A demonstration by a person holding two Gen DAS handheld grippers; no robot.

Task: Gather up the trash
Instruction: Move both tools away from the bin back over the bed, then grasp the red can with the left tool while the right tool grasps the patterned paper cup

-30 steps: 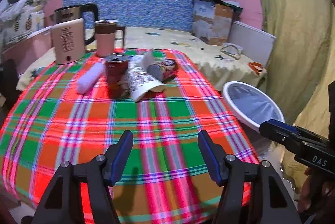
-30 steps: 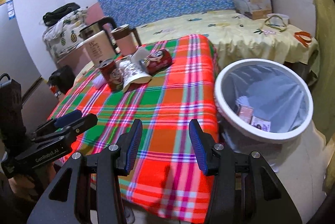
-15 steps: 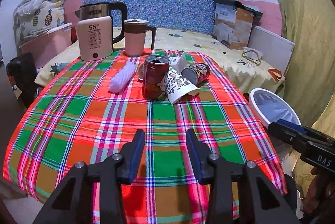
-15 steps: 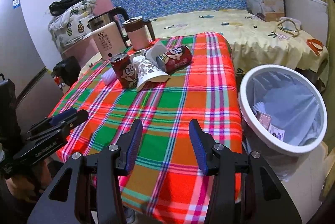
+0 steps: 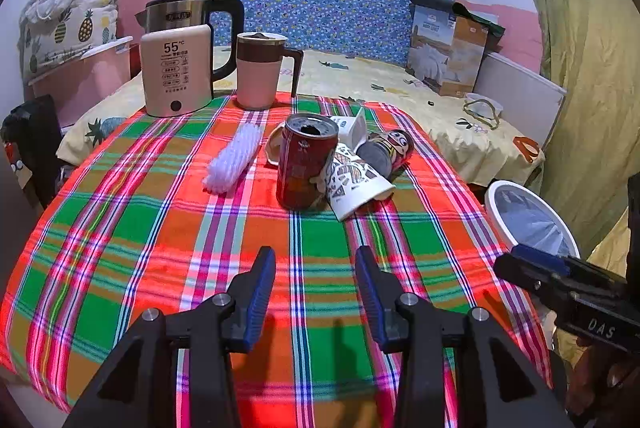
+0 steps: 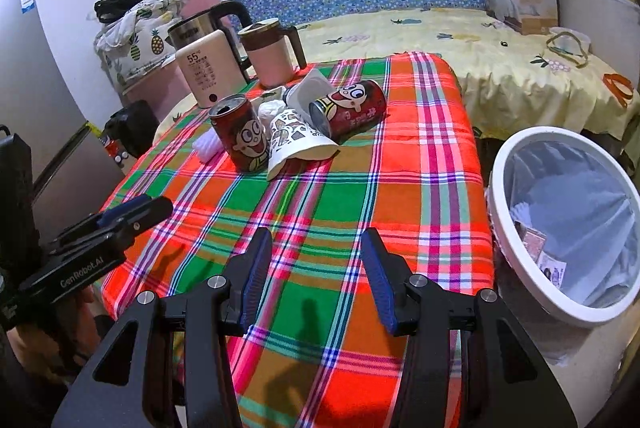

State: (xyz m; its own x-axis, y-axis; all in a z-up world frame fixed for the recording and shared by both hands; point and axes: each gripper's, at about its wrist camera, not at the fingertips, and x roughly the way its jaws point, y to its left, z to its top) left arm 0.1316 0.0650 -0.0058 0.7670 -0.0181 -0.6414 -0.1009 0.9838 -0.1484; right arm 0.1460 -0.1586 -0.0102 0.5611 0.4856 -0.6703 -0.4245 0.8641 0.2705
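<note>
Plaid-covered bench (image 5: 120,260) before bed; we see trash clustered toward its far side: upright red can (image 5: 306,160), paper cup (image 5: 354,184) on its side touching it, second can (image 6: 350,108) lying behind. White bin (image 6: 520,164) stands beside bench, right. Our left hand-held gripper (image 5: 316,292) part open, jaws just narrowed, nothing between. Right hand-held gripper (image 6: 318,276) part open, empty. Kettle (image 5: 180,64), mug (image 5: 260,72) at back.
</note>
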